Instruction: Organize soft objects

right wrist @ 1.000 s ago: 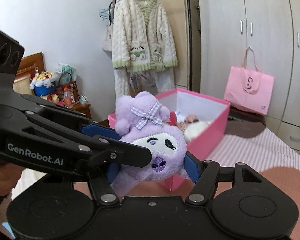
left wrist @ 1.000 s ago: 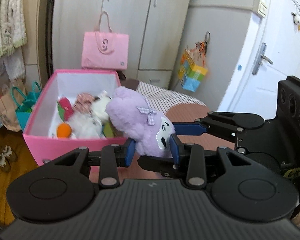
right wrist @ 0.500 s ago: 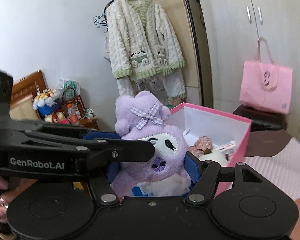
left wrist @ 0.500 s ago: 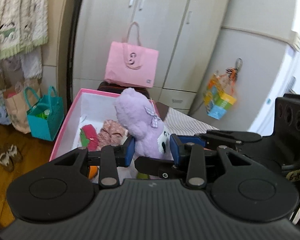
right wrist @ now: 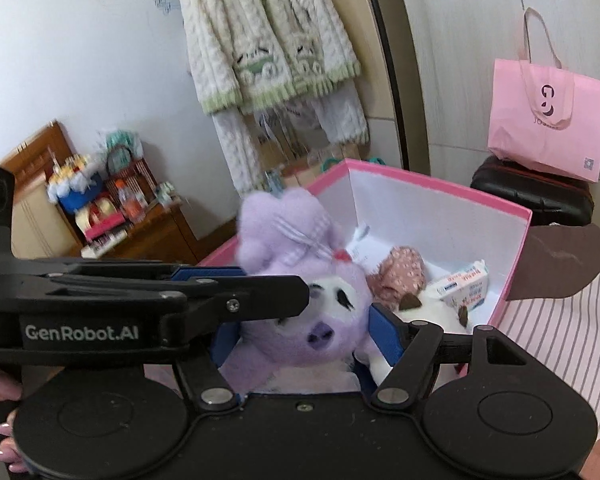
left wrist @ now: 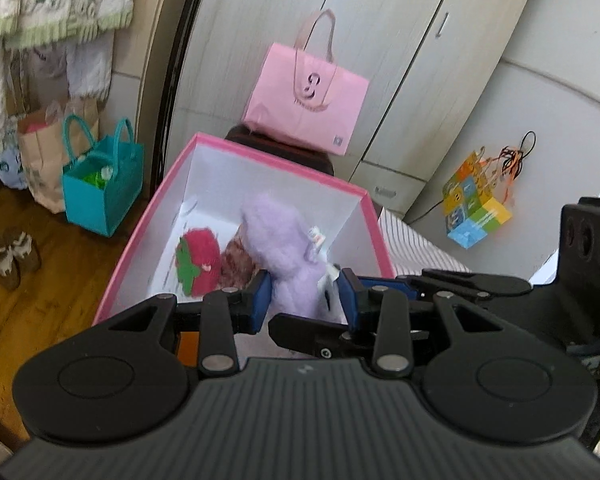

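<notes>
Purple plush (left wrist: 288, 256) over pink box (left wrist: 284, 160) rim — clamped by left claw (left wrist: 304, 304) and right claw (right wrist: 300, 336); white floor free far end.

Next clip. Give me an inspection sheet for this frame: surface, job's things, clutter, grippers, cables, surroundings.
Surface: striped bed cover beside the box; wooden floor below.
Job's things: purple plush held over the open pink box; inside it a red strawberry plush, a brown patterned plush and a white plush.
Clutter: a small printed carton lies in the box.
Grippers: left gripper shut on the purple plush; right gripper also clamps it, from the other side.
Cables: nothing seen.
Surroundings: pink tote bag against the wardrobe, teal bag, hanging knit cardigan, colourful cube ornament.
</notes>
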`<state>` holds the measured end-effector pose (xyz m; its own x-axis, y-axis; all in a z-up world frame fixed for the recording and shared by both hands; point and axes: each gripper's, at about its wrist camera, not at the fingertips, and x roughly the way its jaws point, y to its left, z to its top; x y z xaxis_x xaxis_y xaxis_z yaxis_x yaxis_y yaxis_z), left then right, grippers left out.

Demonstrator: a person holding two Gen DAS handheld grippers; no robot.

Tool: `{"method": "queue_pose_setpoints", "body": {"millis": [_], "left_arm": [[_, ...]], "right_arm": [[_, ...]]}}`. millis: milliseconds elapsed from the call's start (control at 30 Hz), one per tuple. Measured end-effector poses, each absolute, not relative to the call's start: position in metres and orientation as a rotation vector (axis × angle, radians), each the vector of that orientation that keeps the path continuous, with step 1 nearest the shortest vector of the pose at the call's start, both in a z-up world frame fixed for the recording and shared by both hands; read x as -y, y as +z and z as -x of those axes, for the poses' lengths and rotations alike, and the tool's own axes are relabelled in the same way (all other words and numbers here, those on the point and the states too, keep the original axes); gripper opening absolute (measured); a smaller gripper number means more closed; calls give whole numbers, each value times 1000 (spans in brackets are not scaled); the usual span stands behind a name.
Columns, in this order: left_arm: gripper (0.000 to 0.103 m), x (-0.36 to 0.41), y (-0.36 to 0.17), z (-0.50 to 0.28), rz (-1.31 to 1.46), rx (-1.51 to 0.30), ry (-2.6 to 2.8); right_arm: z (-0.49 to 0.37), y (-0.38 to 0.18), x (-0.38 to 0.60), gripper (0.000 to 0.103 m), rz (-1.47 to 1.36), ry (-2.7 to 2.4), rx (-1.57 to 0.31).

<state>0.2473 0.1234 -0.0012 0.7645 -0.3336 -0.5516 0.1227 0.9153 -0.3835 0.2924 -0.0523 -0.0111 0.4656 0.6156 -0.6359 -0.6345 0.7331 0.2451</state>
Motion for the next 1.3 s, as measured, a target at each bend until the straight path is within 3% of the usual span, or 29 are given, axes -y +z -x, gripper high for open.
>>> {"method": "queue_pose_setpoints", "body": {"millis": [300,533,1300], "left_arm": [[35,-131,-12,-242,331,-653,-194],[44,-121,-6,-210,212,-568,-170],[59,-83,21,-110,89,-505,-202]], "right_arm": [[-282,-11,55,73,101,743,-735],[-238,-4,82,74,73,776,-662],[-145,22,151,75,33,571,-519]]}}
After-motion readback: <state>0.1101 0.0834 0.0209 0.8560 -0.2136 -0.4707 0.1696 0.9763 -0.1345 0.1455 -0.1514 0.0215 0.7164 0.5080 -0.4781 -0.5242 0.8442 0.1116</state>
